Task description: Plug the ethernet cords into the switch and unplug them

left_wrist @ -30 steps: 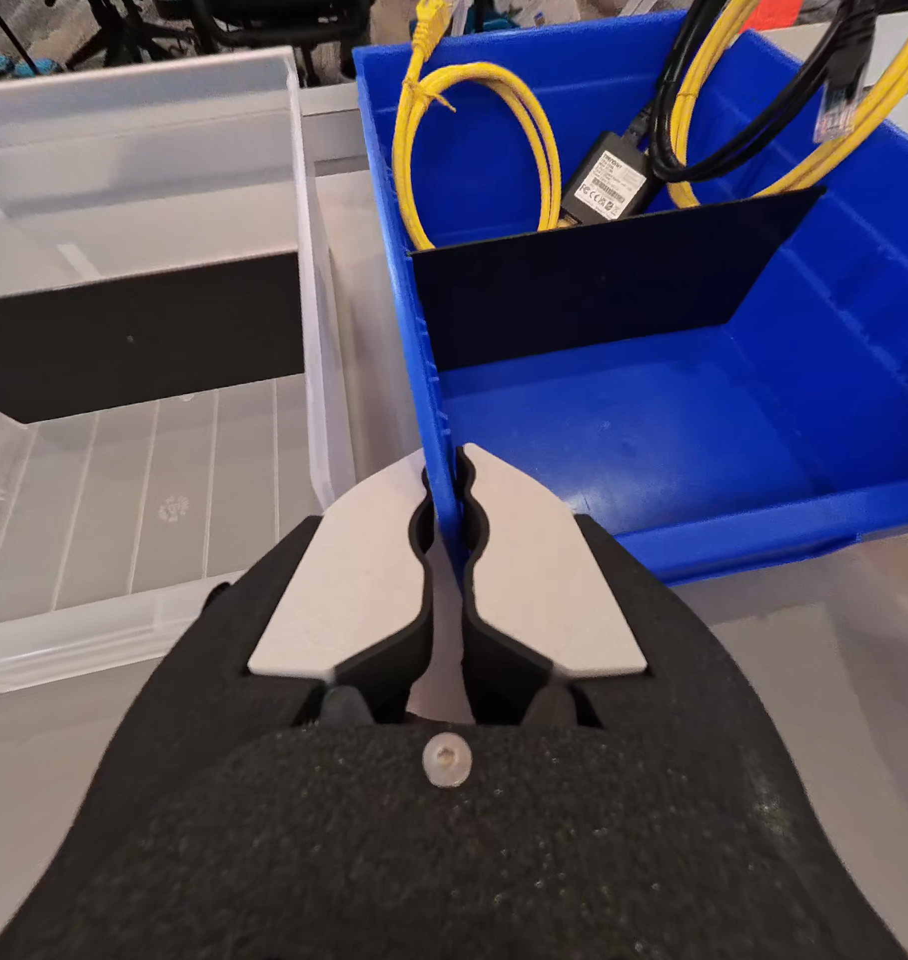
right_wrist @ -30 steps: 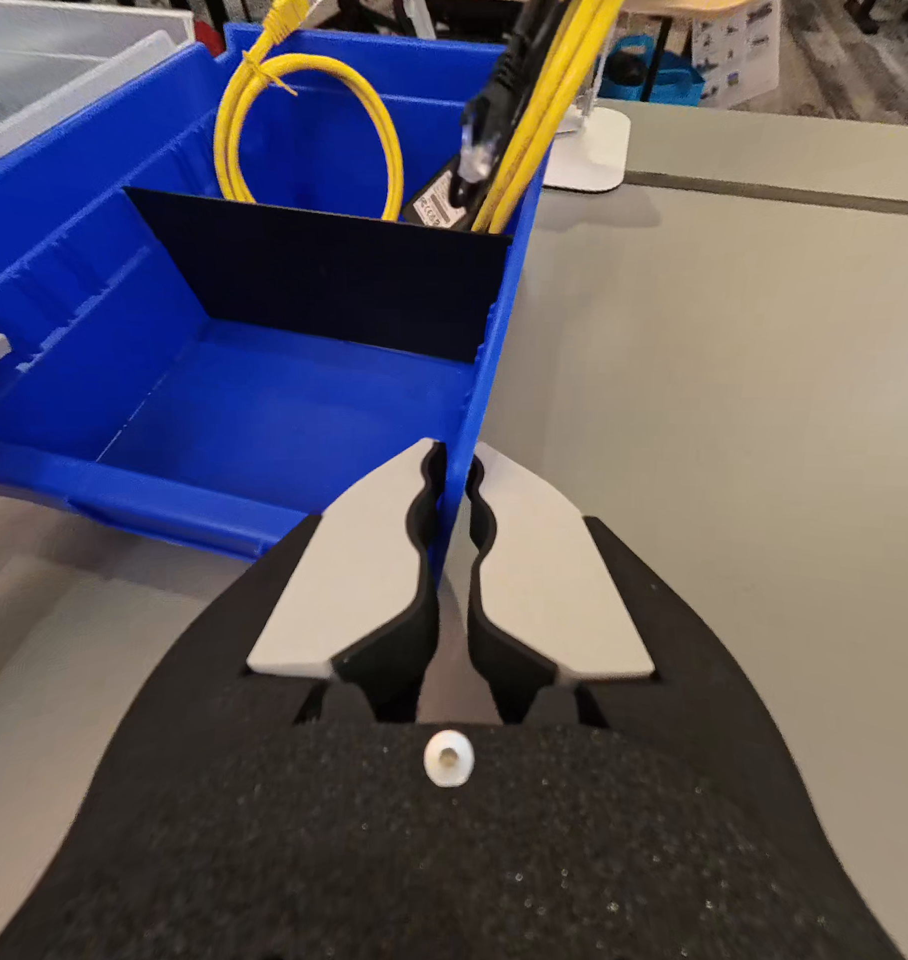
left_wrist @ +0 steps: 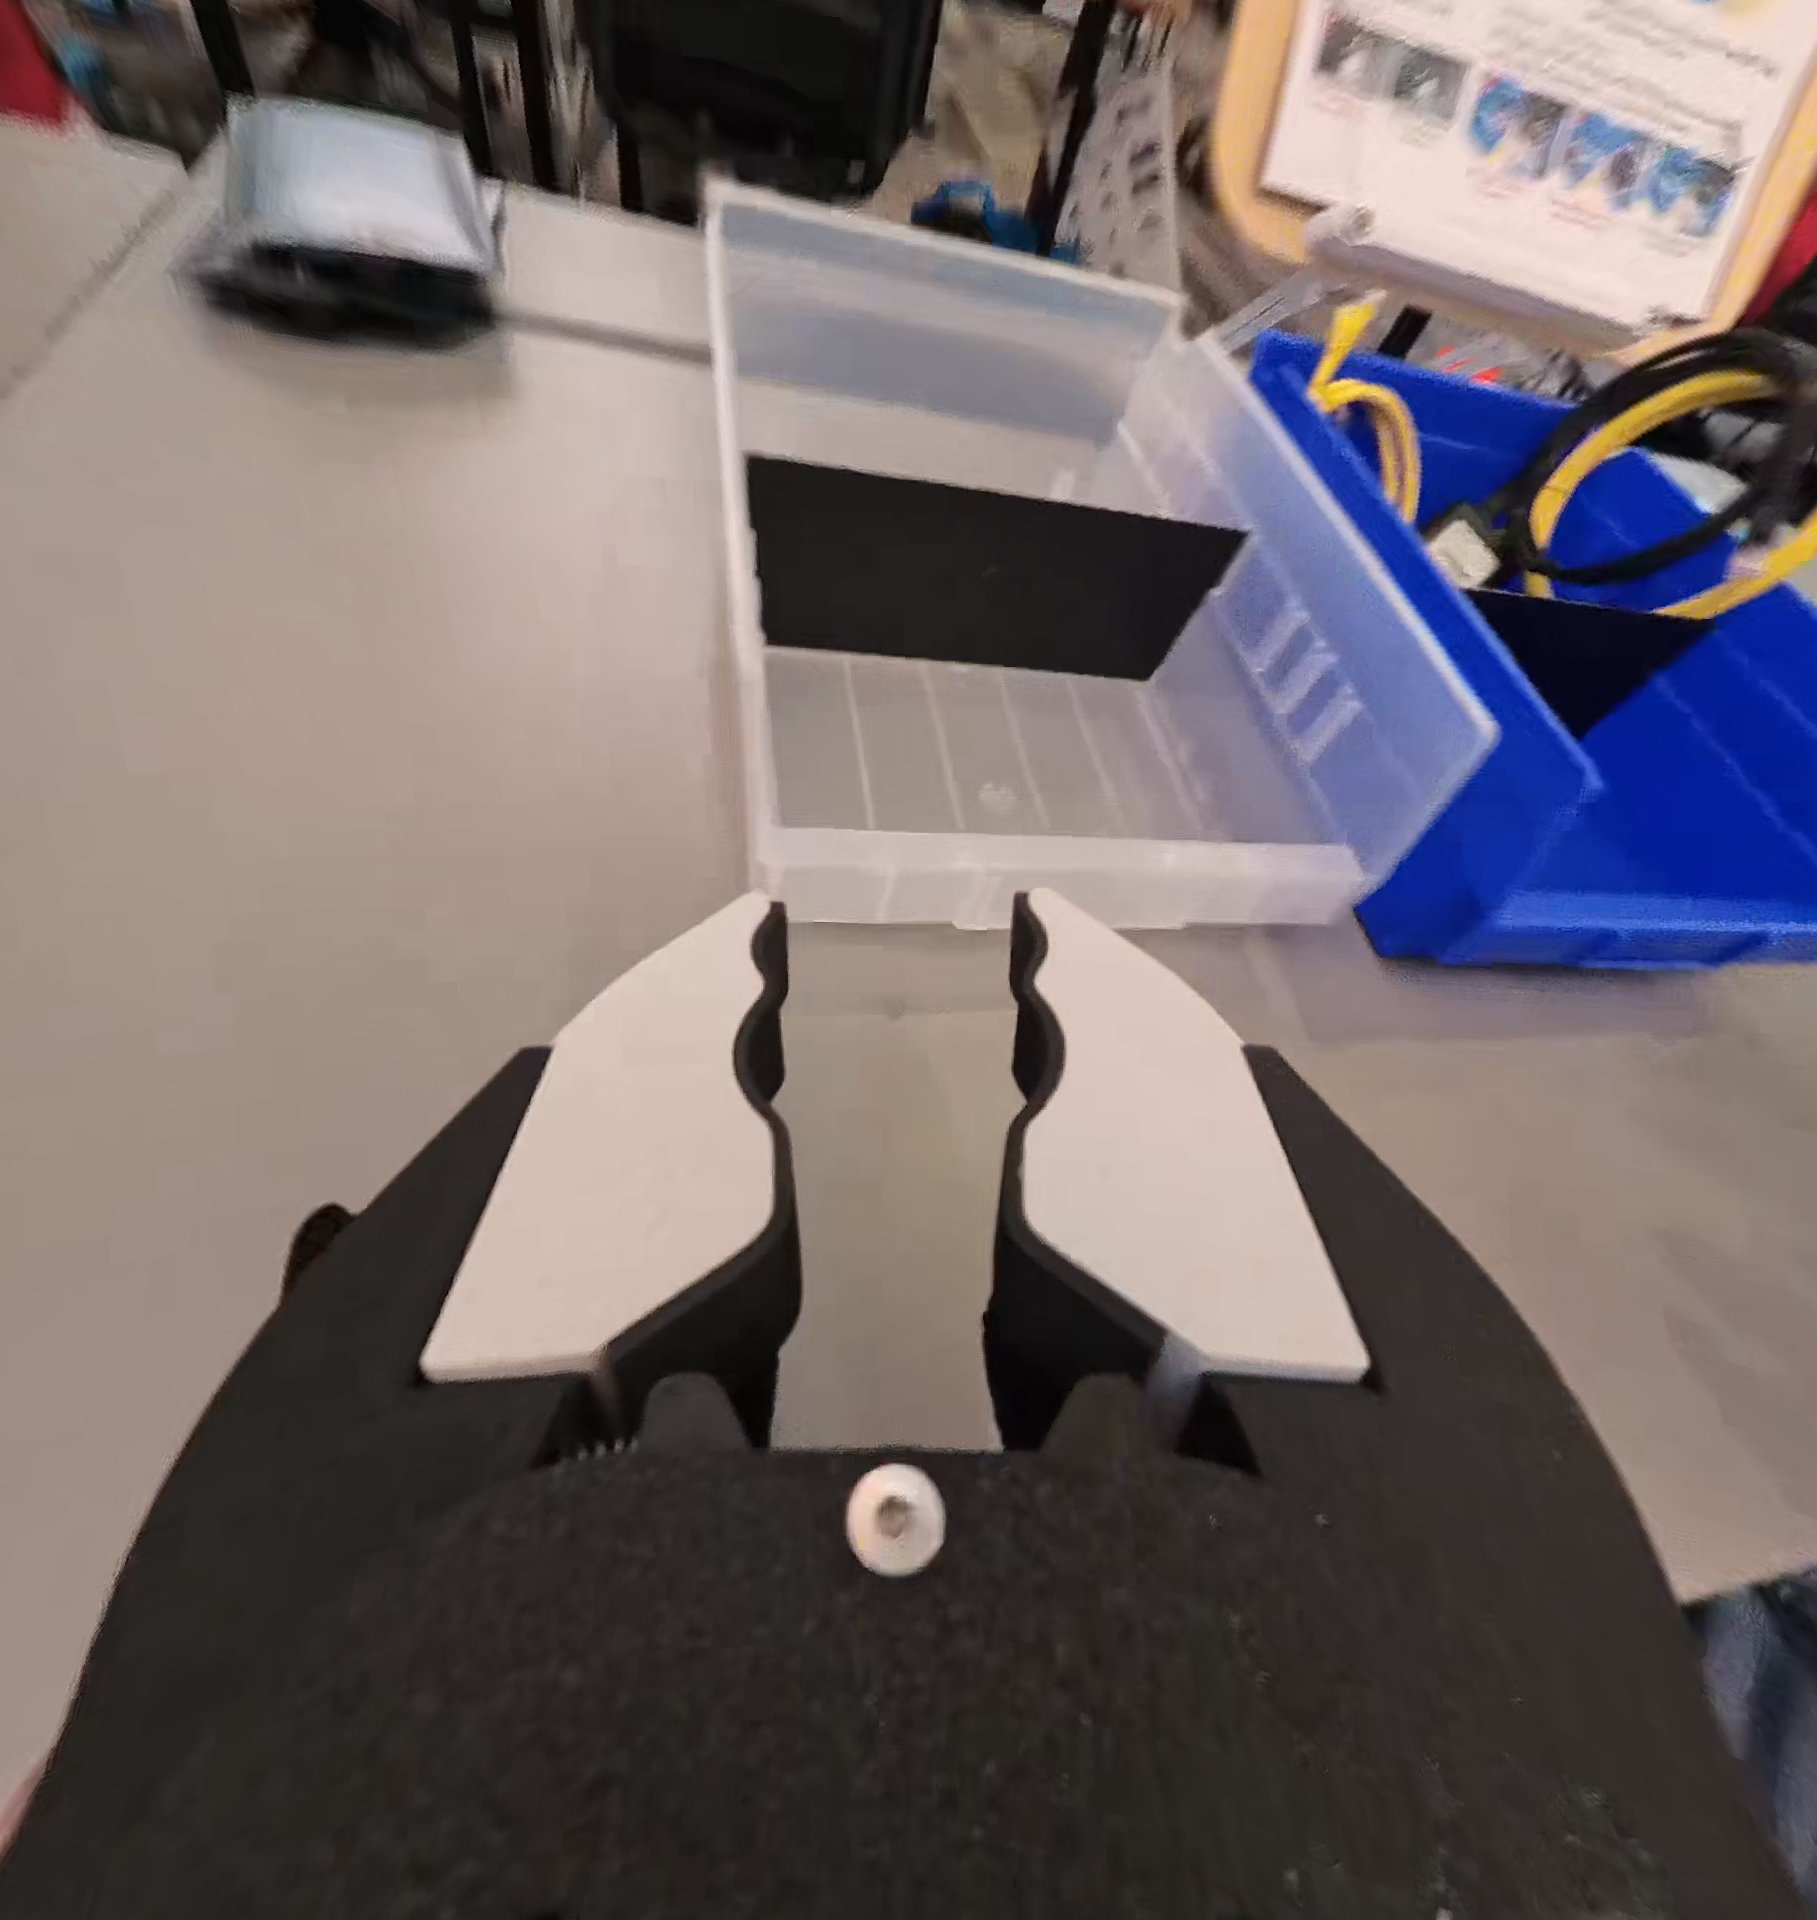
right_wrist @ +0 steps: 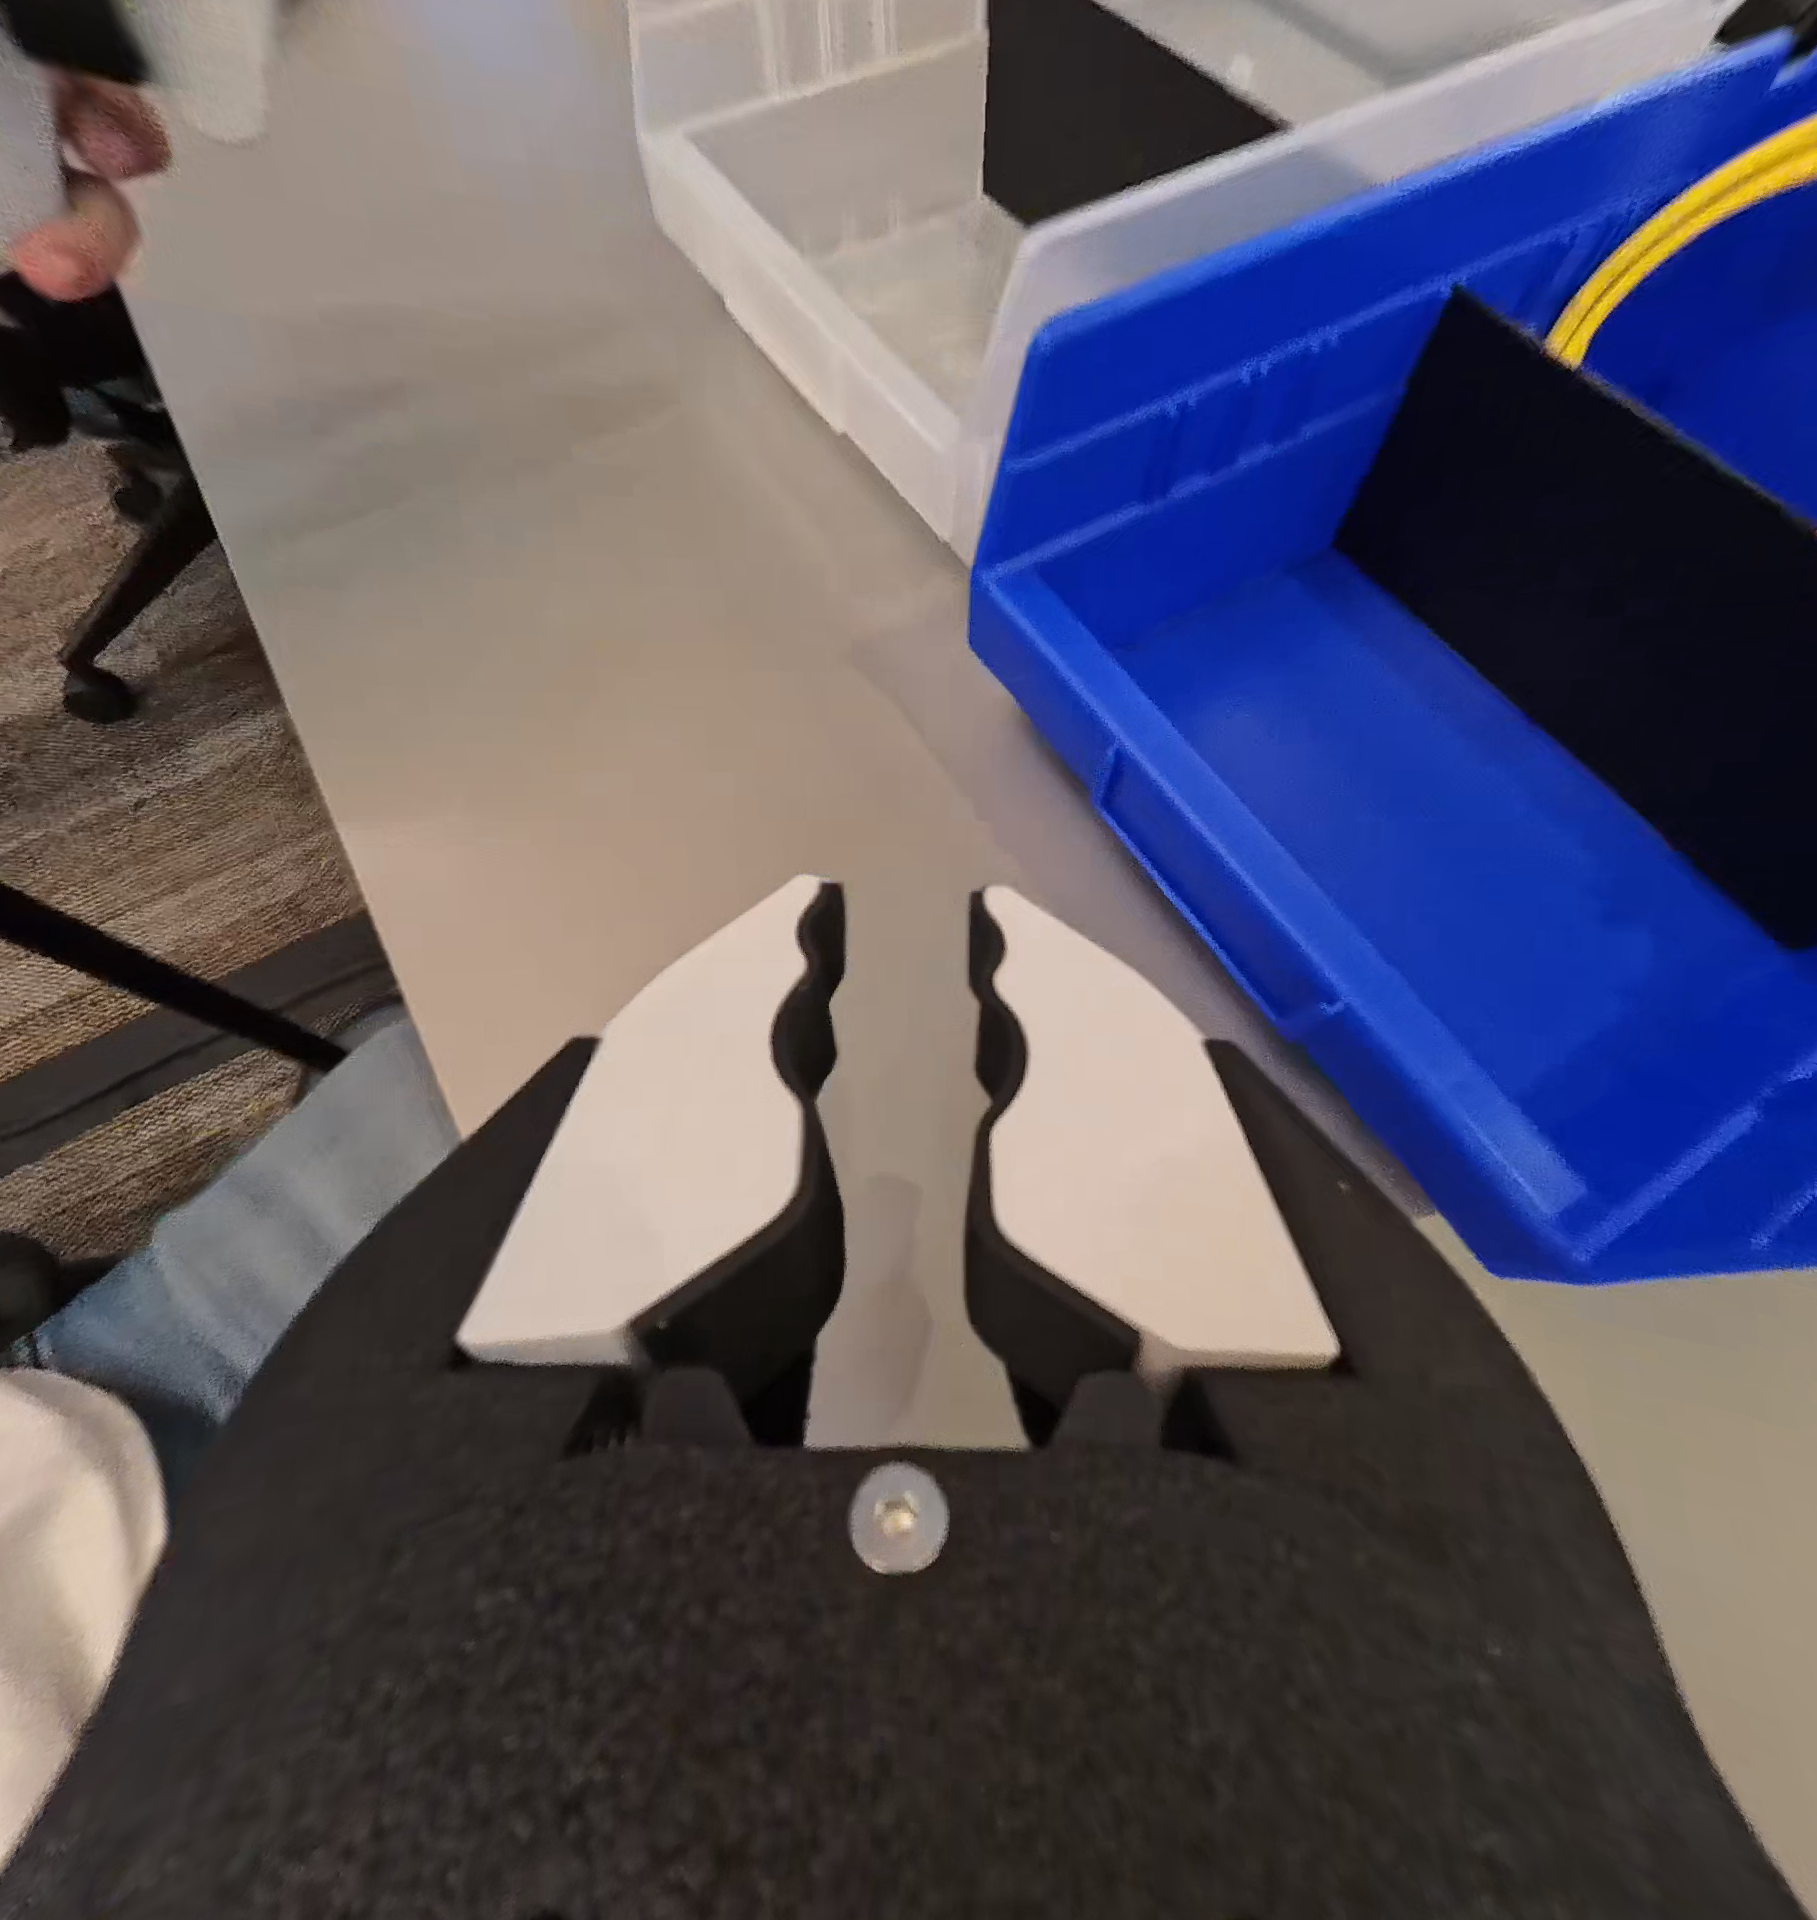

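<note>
At upper right of the left view, reach your 2 parted, bare grippers, left gripper (left_wrist: 893, 925) and right gripper (right_wrist: 906, 914), for a yellow cord (left_wrist: 1652, 416) near its plug in the blue bin (left_wrist: 1714, 831).

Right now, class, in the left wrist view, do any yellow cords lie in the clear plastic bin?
No: the clear plastic bin holds only a black divider; the yellow cords sit in the blue plastic bin.

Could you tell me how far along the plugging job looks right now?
Nothing looks plugged yet. The yellow cords lie in the back of the blue bin, beside the clear bin. Both the left gripper and right gripper are open and empty over the table. No switch is clearly visible, so plugging and unplugging remain.
</note>
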The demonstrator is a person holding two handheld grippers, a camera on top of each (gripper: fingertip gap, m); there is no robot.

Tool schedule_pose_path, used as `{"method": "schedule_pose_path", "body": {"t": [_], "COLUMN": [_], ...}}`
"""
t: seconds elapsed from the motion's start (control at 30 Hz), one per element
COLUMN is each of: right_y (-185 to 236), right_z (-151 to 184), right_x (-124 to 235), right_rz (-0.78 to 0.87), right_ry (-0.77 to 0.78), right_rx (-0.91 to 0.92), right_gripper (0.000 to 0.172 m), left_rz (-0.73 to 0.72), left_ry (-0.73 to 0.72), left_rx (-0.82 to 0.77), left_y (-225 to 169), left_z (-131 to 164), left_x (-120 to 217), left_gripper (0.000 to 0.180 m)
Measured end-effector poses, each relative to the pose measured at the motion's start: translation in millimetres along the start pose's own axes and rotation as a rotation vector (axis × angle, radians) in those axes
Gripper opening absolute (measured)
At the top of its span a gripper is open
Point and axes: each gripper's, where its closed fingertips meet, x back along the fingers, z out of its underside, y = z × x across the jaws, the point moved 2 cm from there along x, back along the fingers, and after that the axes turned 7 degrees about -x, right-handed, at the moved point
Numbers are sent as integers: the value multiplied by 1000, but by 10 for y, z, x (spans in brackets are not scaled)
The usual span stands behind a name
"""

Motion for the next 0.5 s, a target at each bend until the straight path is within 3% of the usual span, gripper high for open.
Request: {"method": "schedule_pose_path", "body": {"t": [0.17, 0.27, 0.37, 0.5], "right_y": [49, 8, -87, -167], "right_z": [-109, -75, 5, 100], "right_x": [61, 55, 30, -18], "right_rz": [32, 3, 4, -1], "right_ry": [-71, -62, -41, -18], "right_rx": [26, -7, -41, -81], "right_gripper": [32, 32, 31, 31], "left_rz": [-15, 27, -47, -90], "left_ry": [127, 142, 215, 265], "left_rx": [104, 143, 70, -2], "left_y": [294, 285, 338, 365], "left_z": [-43, -80, 11, 49], "left_x": [-657, -953, -1122, -1173], "left_gripper": [52, 48, 41, 50]}}
